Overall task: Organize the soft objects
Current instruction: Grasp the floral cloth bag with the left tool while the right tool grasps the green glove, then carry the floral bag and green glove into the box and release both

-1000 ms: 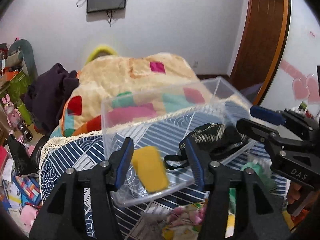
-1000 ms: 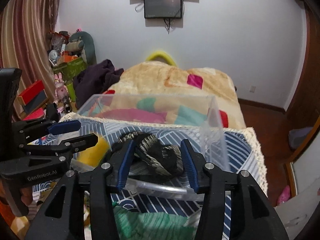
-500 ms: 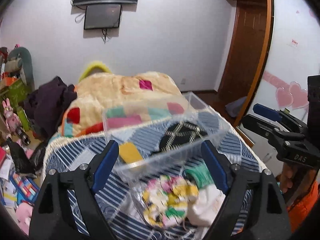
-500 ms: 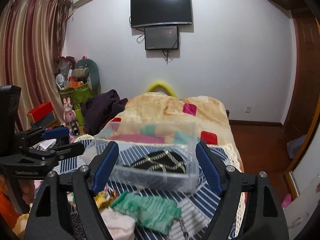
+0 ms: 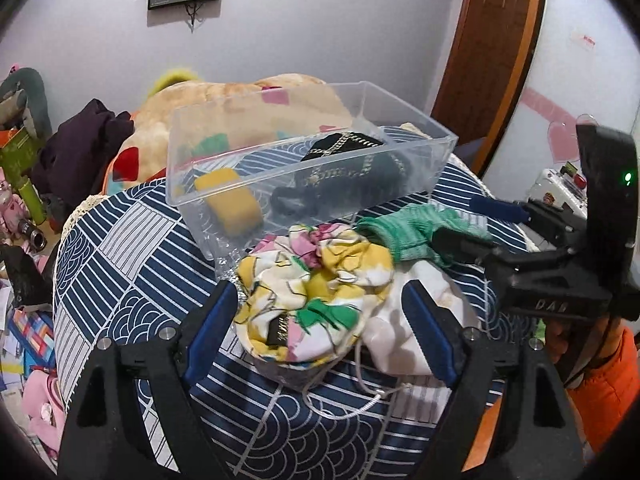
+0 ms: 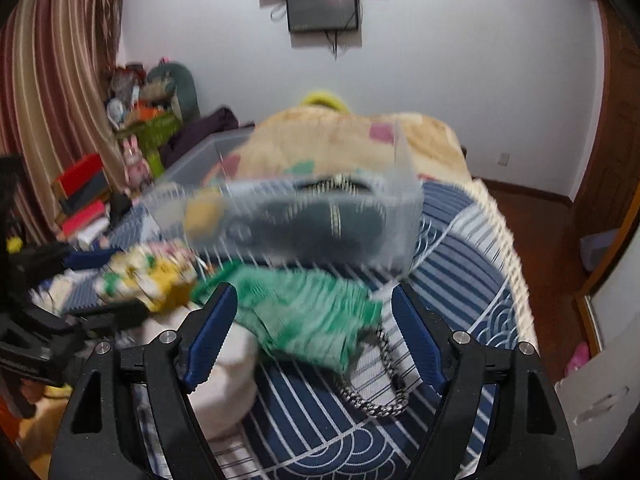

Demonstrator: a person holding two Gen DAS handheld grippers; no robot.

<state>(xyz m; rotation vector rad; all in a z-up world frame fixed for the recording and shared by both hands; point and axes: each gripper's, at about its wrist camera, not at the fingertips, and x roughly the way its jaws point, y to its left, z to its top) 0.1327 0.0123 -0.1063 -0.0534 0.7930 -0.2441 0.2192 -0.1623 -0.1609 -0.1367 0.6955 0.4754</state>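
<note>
A clear plastic bin (image 5: 412, 130) sits on the blue patterned cloth and holds a yellow sponge (image 5: 232, 200) and a black chain-strap bag (image 5: 344, 160). In front of it lie a floral cloth pouch (image 5: 316, 296), a green knit item (image 5: 412, 232) and a white soft item (image 5: 400, 320). My left gripper (image 5: 320, 332) is open, its jaws on either side of the floral pouch. My right gripper (image 6: 316, 336) is open over the green knit item (image 6: 308, 312); it also shows in the left wrist view (image 5: 480, 228). The right wrist view is blurred.
A quilt-covered bed (image 5: 248, 96) lies behind the bin. Dark clothes (image 5: 80, 148) and toys are piled at the left. A metal chain (image 6: 380, 384) trails from the green item. A wooden door (image 5: 500, 40) stands at the right.
Both grippers have pulled back from the bin and opened wide. They now tilt down over the soft items in front of the bin. The bin's contents are unchanged.
</note>
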